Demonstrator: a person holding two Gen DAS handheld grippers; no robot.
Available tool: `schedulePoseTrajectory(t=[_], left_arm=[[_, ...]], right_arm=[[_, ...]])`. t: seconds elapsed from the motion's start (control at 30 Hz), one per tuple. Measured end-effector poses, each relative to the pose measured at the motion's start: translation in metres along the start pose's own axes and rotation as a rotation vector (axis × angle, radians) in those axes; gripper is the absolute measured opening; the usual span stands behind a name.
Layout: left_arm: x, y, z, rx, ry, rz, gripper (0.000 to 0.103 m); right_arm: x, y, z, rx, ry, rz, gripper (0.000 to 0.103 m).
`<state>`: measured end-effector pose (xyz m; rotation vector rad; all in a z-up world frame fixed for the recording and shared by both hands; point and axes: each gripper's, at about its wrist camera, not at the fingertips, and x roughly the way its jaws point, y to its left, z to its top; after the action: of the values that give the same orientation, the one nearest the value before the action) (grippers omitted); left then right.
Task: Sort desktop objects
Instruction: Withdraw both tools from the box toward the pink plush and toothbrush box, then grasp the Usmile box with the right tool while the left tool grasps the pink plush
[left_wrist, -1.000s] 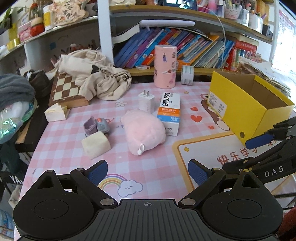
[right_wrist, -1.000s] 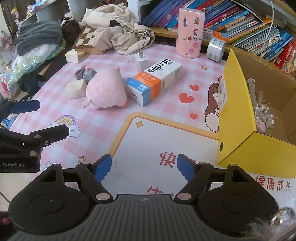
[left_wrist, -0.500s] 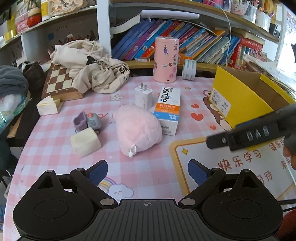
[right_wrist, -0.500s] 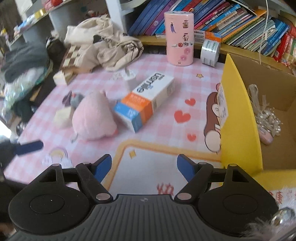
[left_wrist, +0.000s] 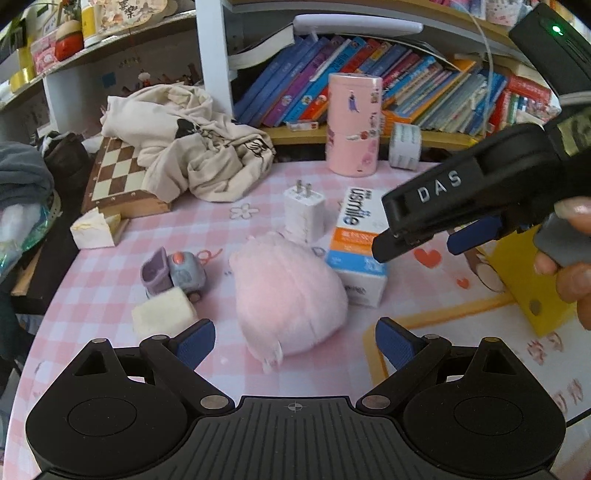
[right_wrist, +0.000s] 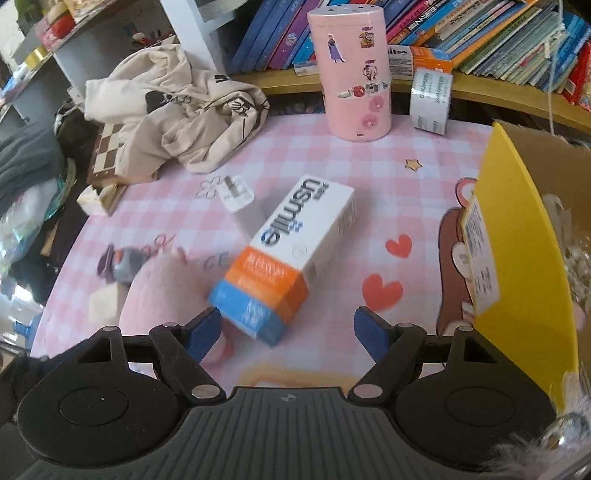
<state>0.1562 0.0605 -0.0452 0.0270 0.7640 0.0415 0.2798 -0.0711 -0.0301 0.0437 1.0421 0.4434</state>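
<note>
A pink plush toy (left_wrist: 290, 291) lies mid-table, just ahead of my open, empty left gripper (left_wrist: 294, 341). Beside it are a white, orange and blue usmile box (left_wrist: 356, 245), a white charger plug (left_wrist: 304, 214), a small grey-purple toy car (left_wrist: 173, 271) and a cream foam block (left_wrist: 164, 317). My right gripper (right_wrist: 287, 328) is open and empty, close above the near end of the usmile box (right_wrist: 295, 251); it also shows in the left wrist view (left_wrist: 417, 243), over the box. A yellow cardboard box (right_wrist: 524, 258) stands at the right.
A pink cylinder (left_wrist: 354, 123) and a tape roll (left_wrist: 405, 146) stand at the back by the bookshelf. A beige garment (left_wrist: 192, 144) lies over a chessboard (left_wrist: 118, 177) at the back left. A small cream box (left_wrist: 94, 232) sits by the left edge.
My right gripper has moved forward and left from the mat toward the usmile box. My left gripper has edged forward toward the plush toy. Both stay open.
</note>
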Motion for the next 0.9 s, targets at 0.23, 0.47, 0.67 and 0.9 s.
schedulePoseTrajectory(t=[0.23, 0.47, 0.67, 0.9], left_arm=[[0.018, -0.001, 0.009, -0.022, -0.001, 0.023, 0.095], [0.032, -0.004, 0.012, -0.017, -0.02, 0.05, 0.096], [0.046, -0.006, 0.016, -0.001, 0.002, 0.069, 0.095], [0.061, -0.005, 0.019, -0.008, 0.035, 0.063, 0.093]], right_arm=[[0.025, -0.003, 0.029, 0.015, 0.015, -0.046, 0.077], [0.053, -0.003, 0.049, 0.068, 0.056, -0.03, 0.062], [0.074, 0.007, 0.056, 0.034, 0.081, -0.055, 0.066], [0.092, 0.006, 0.057, 0.029, 0.113, -0.063, 0.07]])
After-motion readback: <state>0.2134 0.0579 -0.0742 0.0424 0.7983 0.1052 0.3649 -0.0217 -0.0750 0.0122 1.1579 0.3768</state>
